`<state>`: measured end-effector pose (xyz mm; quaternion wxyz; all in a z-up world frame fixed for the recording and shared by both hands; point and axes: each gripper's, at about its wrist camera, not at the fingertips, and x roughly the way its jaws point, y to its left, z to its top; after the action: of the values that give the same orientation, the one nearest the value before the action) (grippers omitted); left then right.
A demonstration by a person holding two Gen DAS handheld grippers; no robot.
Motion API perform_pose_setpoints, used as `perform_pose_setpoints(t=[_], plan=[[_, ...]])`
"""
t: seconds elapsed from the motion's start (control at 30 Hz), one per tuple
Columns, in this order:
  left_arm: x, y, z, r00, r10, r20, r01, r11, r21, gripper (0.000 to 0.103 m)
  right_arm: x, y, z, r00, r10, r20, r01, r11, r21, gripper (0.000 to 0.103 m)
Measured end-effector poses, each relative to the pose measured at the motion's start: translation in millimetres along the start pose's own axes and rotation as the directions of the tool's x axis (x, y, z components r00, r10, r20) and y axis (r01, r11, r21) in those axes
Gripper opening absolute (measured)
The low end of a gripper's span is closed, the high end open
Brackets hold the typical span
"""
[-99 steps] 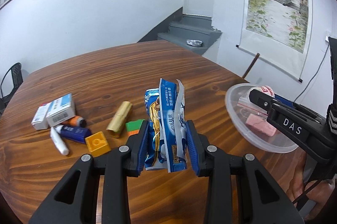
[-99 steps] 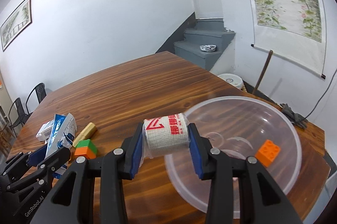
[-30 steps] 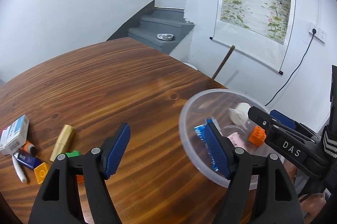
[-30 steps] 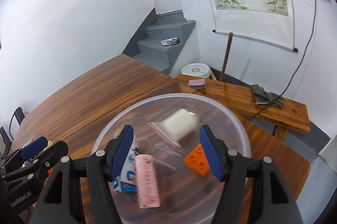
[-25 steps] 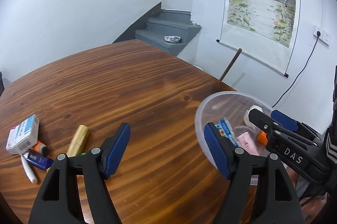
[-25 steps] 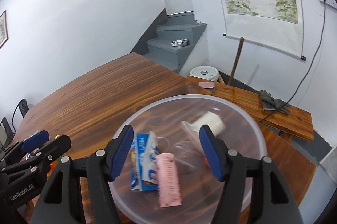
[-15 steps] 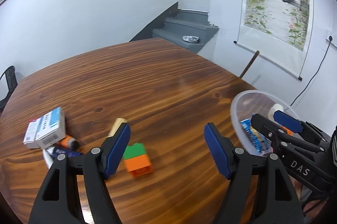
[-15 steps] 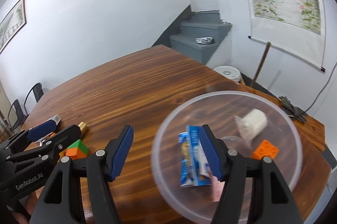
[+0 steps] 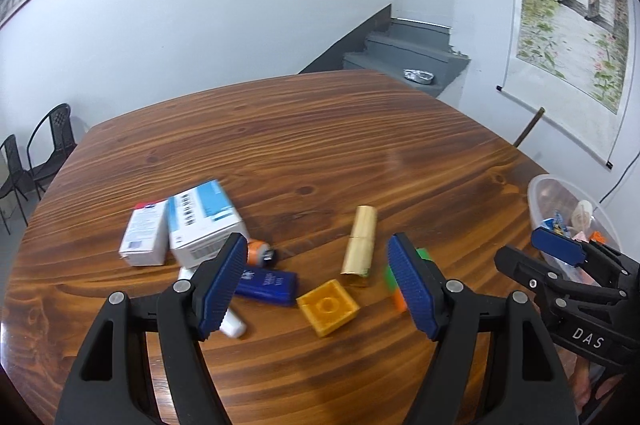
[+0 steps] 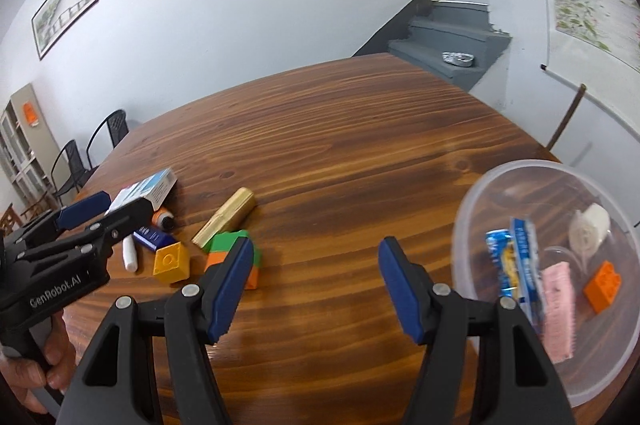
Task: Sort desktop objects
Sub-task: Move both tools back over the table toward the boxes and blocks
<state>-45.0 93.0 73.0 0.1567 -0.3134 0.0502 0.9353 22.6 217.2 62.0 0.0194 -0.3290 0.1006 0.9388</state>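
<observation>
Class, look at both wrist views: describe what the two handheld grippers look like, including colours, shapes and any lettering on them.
Both are black plastic clamps with two arms, silver rivets and ribbed blue pads. The left gripper reads "GenRobot.AI" on its side in the right view; the right gripper reads "DAS" in the left view.

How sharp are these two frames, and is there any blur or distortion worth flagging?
Left wrist view: strong fisheye bending with dark corners; the green and orange block smears, while the hand-held gripper stays crisp. Right wrist view: same distortion; the clear bowl and the blue packet inside it are smeared.
</observation>
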Motion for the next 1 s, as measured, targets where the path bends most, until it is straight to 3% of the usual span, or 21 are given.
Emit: perform_pose_setpoints(t=[0.43, 0.73, 1.0], plan=[[15, 107, 0, 0.99, 0.132, -0.051, -0.139, 0.976, -0.166, 0.076, 25, 50, -11, 0.993, 0.084, -0.079, -0.09, 0.993, -0.08, 0.069], [38, 145, -7, 0.975, 0.194, -0.107, -0.212, 0.959, -0.188, 0.076, 36, 61, -11, 0.99, 0.096, -0.104, -0.106, 0.99, -0.09, 0.069], [69, 160, -6, 0.971, 0.177, -0.158, -0.206, 0.959, -0.193, 0.076, 40, 66, -11, 0.987, 0.104, -0.122, -0.116, 0.988, -0.1, 0.069]])
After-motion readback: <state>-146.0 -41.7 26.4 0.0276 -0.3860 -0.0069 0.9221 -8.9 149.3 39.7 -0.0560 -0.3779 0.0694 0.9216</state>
